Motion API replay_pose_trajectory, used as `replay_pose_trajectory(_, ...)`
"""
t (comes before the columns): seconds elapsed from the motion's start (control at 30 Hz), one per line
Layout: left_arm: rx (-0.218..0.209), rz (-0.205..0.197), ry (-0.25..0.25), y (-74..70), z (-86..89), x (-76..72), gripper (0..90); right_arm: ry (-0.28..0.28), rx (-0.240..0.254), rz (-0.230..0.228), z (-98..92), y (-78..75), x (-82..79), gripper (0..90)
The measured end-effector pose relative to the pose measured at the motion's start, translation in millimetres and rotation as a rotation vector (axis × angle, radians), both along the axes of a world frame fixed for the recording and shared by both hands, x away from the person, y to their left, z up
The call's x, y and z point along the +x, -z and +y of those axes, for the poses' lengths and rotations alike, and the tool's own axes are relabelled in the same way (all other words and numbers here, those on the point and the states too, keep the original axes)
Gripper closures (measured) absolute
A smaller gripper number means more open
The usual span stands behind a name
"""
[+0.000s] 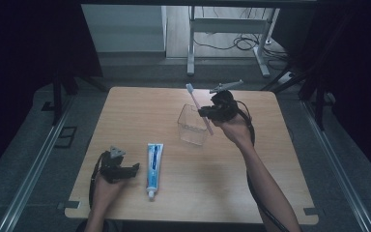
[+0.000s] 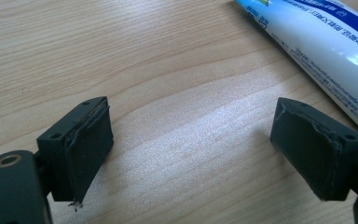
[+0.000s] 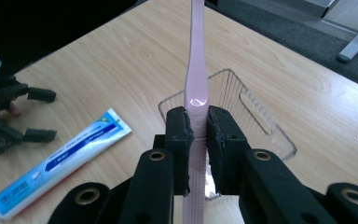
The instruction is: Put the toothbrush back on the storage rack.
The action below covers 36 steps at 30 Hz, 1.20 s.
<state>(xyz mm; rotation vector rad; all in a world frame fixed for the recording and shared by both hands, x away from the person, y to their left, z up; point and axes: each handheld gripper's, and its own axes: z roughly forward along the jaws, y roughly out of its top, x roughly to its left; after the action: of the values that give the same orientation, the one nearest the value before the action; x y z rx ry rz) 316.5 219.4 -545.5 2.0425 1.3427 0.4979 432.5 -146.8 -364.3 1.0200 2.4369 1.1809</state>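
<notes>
A pink toothbrush (image 1: pixel 199 107) (image 3: pixel 196 79) is clamped between the pads of my right gripper (image 1: pixel 208 114) (image 3: pixel 198 135), which holds it slanted above a clear plastic cup (image 1: pixel 192 125) (image 3: pixel 242 105) in the middle of the table. The brush head points up and away. A blue and white toothpaste tube (image 1: pixel 154 163) (image 2: pixel 328 51) (image 3: pixel 63 161) lies flat near the front. Just left of the tube my left gripper (image 1: pixel 134 168) (image 2: pixel 193 154) rests low over the wood, jaws wide apart with bare table between them.
The wooden table (image 1: pixel 135 111) has open wood on its left half and right of the cup. A metal desk frame (image 1: pixel 229 36) and cables stand on the floor beyond the far edge. Dark curtains flank both sides.
</notes>
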Motion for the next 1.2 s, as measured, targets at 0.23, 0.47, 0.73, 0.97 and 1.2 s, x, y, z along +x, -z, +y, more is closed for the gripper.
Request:
replay_pose_trajectory(0.23,0.000,0.000,0.000,0.0,-0.1,0.0,12.8,0.007,0.020,-0.011,9.5,1.4,9.9,78.7)
replay_pose_trajectory(0.47,0.000,0.000,0.003,0.1,-0.5,0.6,12.8,0.012,0.034,-0.028,17.0,3.8,20.2,78.7)
replay_pose_trajectory(0.73,-0.001,0.001,0.003,0.1,-0.7,0.8,12.8,0.026,0.038,-0.049,21.8,8.1,30.7,78.7)
replay_pose_trajectory(0.97,0.003,0.004,0.007,-0.2,-0.4,0.7,12.8,0.029,0.017,-0.066,26.8,15.4,37.7,78.7)
replay_pose_trajectory(1.2,0.004,0.003,0.008,-0.2,-0.3,0.8,12.8,0.039,0.009,-0.073,29.0,23.7,43.0,78.7)
